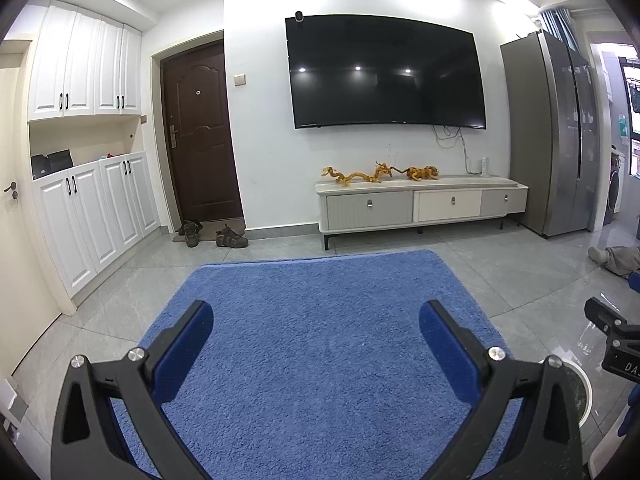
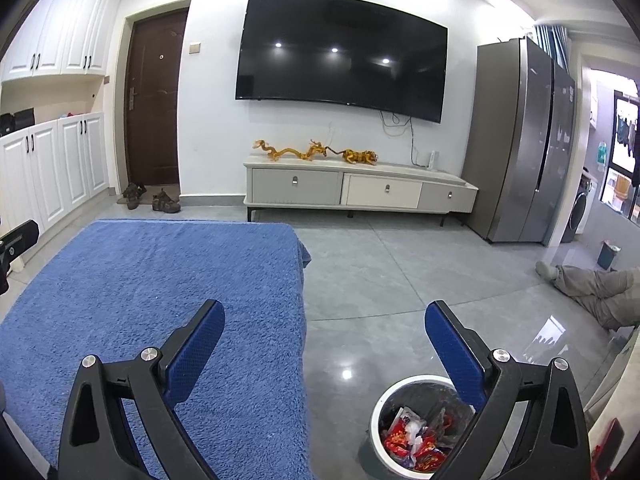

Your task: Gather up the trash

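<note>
A white round trash bin (image 2: 376, 412) stands on the grey floor right of the blue cloth-covered surface (image 2: 160, 292); it holds several red and white wrappers (image 2: 416, 440). My right gripper (image 2: 324, 328) is open and empty, above the cloth's right edge and the bin. My left gripper (image 1: 316, 332) is open and empty above the blue cloth (image 1: 316, 300). The bin's rim (image 1: 585, 384) shows behind the left gripper's right finger. No loose trash shows on the cloth.
A TV cabinet (image 2: 360, 188) with yellow figurines stands under a wall TV (image 2: 340, 48). A grey fridge (image 2: 524, 140) is at right. A person's legs (image 2: 596, 288) lie on the floor at right. Shoes (image 2: 148, 196) sit by the door.
</note>
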Motion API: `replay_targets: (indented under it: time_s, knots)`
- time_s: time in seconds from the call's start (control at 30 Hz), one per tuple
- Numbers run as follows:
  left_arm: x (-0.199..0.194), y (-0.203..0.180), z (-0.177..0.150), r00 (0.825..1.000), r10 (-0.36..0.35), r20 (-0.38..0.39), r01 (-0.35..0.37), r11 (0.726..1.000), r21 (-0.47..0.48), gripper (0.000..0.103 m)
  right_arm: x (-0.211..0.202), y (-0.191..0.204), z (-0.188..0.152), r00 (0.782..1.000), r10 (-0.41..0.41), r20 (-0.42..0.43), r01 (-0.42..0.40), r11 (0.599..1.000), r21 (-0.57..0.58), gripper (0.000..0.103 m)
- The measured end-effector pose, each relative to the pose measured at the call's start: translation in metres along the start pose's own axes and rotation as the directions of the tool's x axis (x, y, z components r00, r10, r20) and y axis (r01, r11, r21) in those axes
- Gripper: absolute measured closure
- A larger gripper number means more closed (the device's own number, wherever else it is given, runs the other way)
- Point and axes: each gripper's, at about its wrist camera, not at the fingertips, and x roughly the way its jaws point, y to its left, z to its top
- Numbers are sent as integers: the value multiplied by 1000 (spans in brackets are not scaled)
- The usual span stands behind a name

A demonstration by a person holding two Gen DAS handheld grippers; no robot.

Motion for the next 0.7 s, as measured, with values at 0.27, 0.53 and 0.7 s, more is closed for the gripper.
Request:
replay_targets:
  time_s: [0.27, 0.53, 0.7]
  knots:
    - [4, 0, 0, 1000, -2, -15, 2, 1000, -9, 0, -2, -2, 1, 1000, -2, 9, 2, 1000, 6, 4]
    - [2, -3, -3, 1000, -15, -10, 15, 1000, 3, 0, -5, -4, 2, 1000, -9, 25, 9, 1000, 11, 3]
    - [2, -3, -5, 1000, -19, -13, 19, 1000, -1, 0, -5, -4, 2, 999, -14, 32, 14, 1000, 11, 3]
